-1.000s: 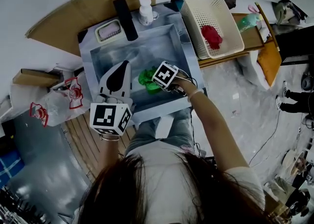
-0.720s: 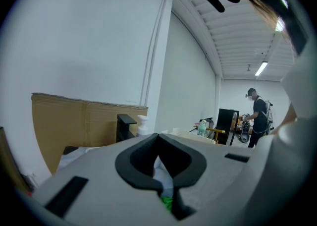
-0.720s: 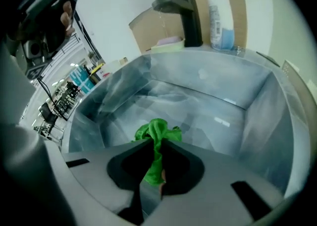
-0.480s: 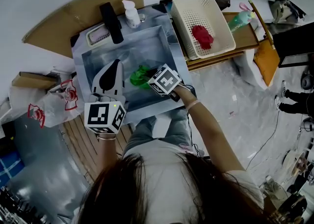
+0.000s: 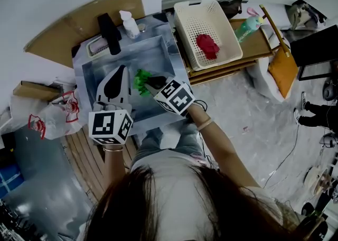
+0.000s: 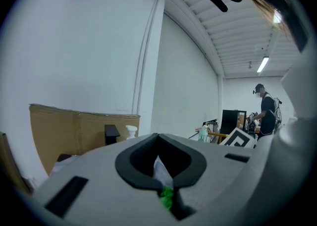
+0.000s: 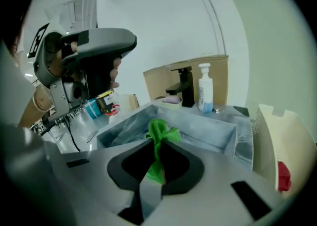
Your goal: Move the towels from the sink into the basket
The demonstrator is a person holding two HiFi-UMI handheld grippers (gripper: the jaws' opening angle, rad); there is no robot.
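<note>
The fingers of the right gripper (image 7: 154, 173) are clenching a pinch of the green towel (image 7: 159, 133), and the cloth is bunching up above them in a loose tuft while a short tail is hanging down between the pads. The gripper is holding this towel in the air over the sink (image 5: 158, 49), clear of the basin floor, and no other towel is showing in the part of the basin that can be seen. The left gripper (image 6: 166, 190) is hovering just beside it over the sink's near left side; its fingers are pressing together on nothing, with only a sliver of green showing past their tips.

Further out, to the right of the sink, the basket (image 5: 182, 28) is sitting on a wooden counter (image 5: 259, 44) with a red towel (image 5: 207, 45) already lying inside. So one towel looks delivered, and the green one is needing to be carried across and dropped in, which would seemingly finish the job.
</note>
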